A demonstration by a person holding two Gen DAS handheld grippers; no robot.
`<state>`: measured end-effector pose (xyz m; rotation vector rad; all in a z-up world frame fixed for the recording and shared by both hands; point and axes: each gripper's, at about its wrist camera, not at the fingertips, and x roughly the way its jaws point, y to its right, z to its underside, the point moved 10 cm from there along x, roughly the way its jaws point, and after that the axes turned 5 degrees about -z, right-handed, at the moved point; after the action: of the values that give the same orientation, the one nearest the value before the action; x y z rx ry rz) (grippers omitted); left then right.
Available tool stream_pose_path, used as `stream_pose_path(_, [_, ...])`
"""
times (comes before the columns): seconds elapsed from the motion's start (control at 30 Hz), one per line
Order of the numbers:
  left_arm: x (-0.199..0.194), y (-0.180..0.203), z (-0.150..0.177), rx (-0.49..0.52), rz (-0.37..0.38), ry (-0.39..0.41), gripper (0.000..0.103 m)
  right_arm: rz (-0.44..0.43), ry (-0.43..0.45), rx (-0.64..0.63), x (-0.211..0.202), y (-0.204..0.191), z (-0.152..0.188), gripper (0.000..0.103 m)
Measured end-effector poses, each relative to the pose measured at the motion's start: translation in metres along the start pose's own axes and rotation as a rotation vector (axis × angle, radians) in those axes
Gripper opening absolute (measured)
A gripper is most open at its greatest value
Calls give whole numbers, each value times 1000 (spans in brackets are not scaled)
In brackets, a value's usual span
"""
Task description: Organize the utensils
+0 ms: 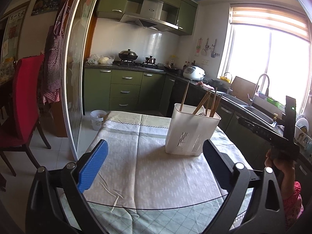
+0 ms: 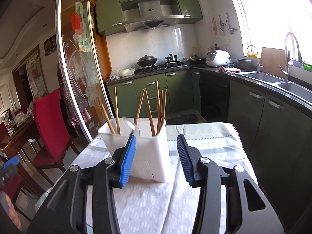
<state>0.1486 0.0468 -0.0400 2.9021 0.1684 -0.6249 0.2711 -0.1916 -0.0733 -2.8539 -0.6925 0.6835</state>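
The white plastic holder (image 2: 144, 148) full of upright wooden chopsticks (image 2: 156, 107) stands near the surface's (image 1: 148, 175) far right corner. The right gripper (image 2: 157, 158) is nearer, fingers apart, empty. The left gripper (image 1: 154, 167) gapes wide, empty.

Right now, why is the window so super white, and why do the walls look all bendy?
In the left wrist view, the window is washed out by sunlight, so nothing outside shows. In both views the fisheye lens bends straight lines; the sliding door frame curves in the right wrist view. There, the white holder and the cloth near it also look slightly smeared.
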Motion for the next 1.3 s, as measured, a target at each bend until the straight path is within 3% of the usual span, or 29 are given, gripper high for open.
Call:
stream_pose_path(0.17, [3, 8, 14, 36, 0, -29, 94, 3, -10, 24, -42, 4, 48, 61])
stream_pose_path(0.3, [-5, 15, 18, 58, -3, -23, 95, -11, 37, 5, -82, -3, 65, 99])
stream_pose_path(0.53, [-41, 23, 14, 68, 3, 21, 96, 21, 111, -77, -152, -24, 60, 98])
stream_pose_path(0.73, [-70, 25, 12, 83, -18, 63, 96, 52, 174, -87, -188, -33, 47, 98])
stream_pose_path(1.1, [-97, 15, 16, 91, -85, 89, 96, 81, 149, -114, -198, -43, 58, 98])
stream_pose_path(1.3, [-106, 17, 23, 94, -79, 85, 96, 86, 158, -126, -207, -45, 61, 98])
